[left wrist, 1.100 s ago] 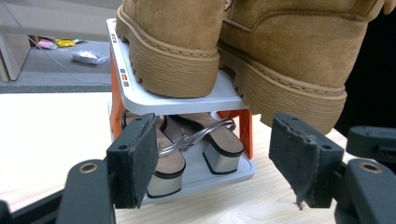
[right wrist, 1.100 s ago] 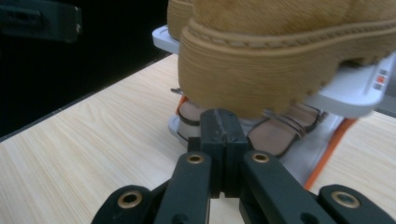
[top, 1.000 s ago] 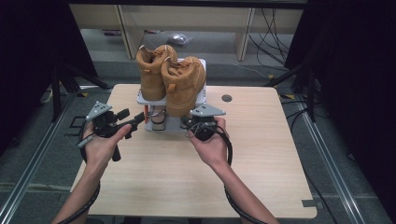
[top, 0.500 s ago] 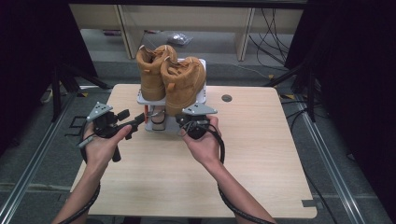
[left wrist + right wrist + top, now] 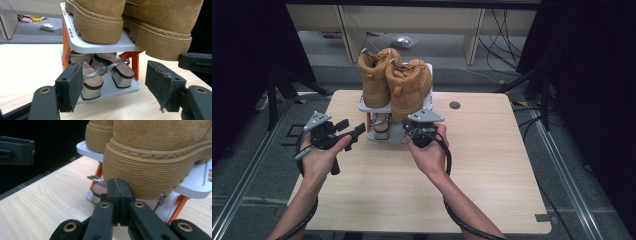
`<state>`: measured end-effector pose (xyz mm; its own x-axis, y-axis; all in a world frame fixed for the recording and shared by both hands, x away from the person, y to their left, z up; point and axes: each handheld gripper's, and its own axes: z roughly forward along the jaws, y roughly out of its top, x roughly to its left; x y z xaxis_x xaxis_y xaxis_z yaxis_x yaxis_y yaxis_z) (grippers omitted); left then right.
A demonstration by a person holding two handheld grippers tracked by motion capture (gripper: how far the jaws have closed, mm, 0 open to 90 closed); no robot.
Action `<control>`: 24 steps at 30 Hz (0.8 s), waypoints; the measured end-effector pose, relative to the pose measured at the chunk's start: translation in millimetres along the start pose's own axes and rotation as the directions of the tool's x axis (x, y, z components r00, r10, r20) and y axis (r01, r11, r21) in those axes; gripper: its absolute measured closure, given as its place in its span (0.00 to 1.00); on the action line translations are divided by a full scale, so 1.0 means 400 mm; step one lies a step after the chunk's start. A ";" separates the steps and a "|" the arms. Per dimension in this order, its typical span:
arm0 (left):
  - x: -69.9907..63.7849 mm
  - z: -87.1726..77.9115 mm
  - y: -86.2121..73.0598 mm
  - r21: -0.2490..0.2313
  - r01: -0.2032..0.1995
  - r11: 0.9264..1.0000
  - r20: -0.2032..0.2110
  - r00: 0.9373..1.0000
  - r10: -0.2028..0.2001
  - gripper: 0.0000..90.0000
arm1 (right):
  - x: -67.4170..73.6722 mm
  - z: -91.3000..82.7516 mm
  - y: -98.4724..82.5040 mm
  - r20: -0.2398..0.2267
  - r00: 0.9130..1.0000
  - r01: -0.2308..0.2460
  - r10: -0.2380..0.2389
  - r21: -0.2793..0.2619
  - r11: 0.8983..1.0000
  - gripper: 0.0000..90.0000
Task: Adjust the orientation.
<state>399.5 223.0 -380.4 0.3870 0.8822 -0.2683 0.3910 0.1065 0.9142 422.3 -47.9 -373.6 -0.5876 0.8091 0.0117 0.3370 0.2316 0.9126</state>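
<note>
Boots [image 5: 394,82] in tan suede top a small two-tier shoe rack [image 5: 384,131] at the upper centre of the high view, where we see it standing on the far part of a light wooden table [image 5: 492,170]; the left gripper [image 5: 343,134], at centre left, points toward the rack with its jaws apart and nothing between them; the right gripper [image 5: 414,131] sits just below the nearer boot's heel, close against the rack's front.

Sandals [image 5: 100,72] with silver block heels lie on the rack's lower shelf at the centre of the left gripper view, framed between the two spread pads [image 5: 160,85]; we see the boots' ribbed soles filling the top of the frame on the grey upper shelf, the one at right overhanging its edge.

Jaws pressed together rise from the bottom centre of the right gripper view, gripping nothing we can make out; their tip stands just before the ribbed heel of the nearer boot [image 5: 150,170], with the rack's orange leg [image 5: 98,176] and a sandal strap behind.
</note>
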 end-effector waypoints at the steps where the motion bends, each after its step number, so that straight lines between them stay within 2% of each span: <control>1: 0.000 0.000 -0.001 0.001 0.001 1.000 0.000 1.000 -0.001 0.33 | -0.003 0.003 0.001 -0.008 1.000 -0.001 0.001 -0.004 1.000 1.00; 3: 0.000 0.002 -0.003 0.004 0.001 1.000 -0.002 1.000 -0.001 0.33 | -0.007 0.003 0.004 0.006 1.000 -0.011 0.011 0.002 1.000 1.00; 4: 0.000 0.002 -0.003 0.006 0.002 1.000 -0.002 1.000 -0.002 0.33 | -0.009 0.005 0.007 0.009 1.000 -0.013 0.013 -0.015 1.000 1.00; 6: 0.000 0.005 -0.005 0.007 0.000 1.000 -0.002 1.000 0.000 0.33 | -0.012 0.004 0.015 0.022 1.000 -0.003 0.004 -0.016 1.000 1.00; 9: -0.001 0.007 -0.008 0.011 0.003 1.000 0.000 1.000 -0.003 0.33 | -0.016 0.011 0.024 0.016 1.000 0.011 -0.011 -0.014 1.000 1.00; 12: -0.001 0.007 -0.011 0.013 0.001 1.000 0.001 1.000 -0.001 0.33 | -0.017 0.020 0.026 0.021 1.000 -0.012 0.012 -0.019 1.000 1.00; 16: 0.002 0.006 -0.014 0.016 0.004 1.000 -0.002 1.000 -0.004 0.33 | -0.022 0.025 0.028 0.041 0.999 0.001 -0.001 -0.019 1.000 1.00; 17: 0.003 0.005 -0.014 0.016 0.006 1.000 -0.005 1.000 -0.006 0.33 | -0.021 0.026 0.028 0.042 0.999 -0.012 0.013 -0.015 1.000 1.00; 20: 0.006 0.005 -0.017 0.017 0.007 1.000 -0.002 1.000 -0.006 0.33 | -0.026 0.033 0.029 0.046 0.999 -0.013 0.014 -0.024 1.000 1.00; 22: 0.007 0.005 -0.018 0.019 0.008 1.000 -0.006 1.000 -0.008 0.33 | -0.027 0.034 0.031 0.044 0.998 -0.037 0.038 -0.019 0.999 1.00; 23: 0.008 0.006 -0.019 0.021 0.008 1.000 -0.008 1.000 -0.008 0.33 | -0.032 0.036 0.032 0.056 0.998 -0.017 0.018 -0.029 0.999 1.00; 24: 0.008 0.006 -0.019 0.021 0.009 1.000 -0.008 1.000 -0.009 0.33 | -0.031 0.035 0.033 0.053 0.998 -0.041 0.042 -0.022 0.999 1.00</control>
<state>399.9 224.0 -389.1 0.3771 0.8848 -0.2738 0.4121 0.1045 0.9051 444.2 -47.3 -367.2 -0.5330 0.8456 0.0282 0.3444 0.1864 0.9201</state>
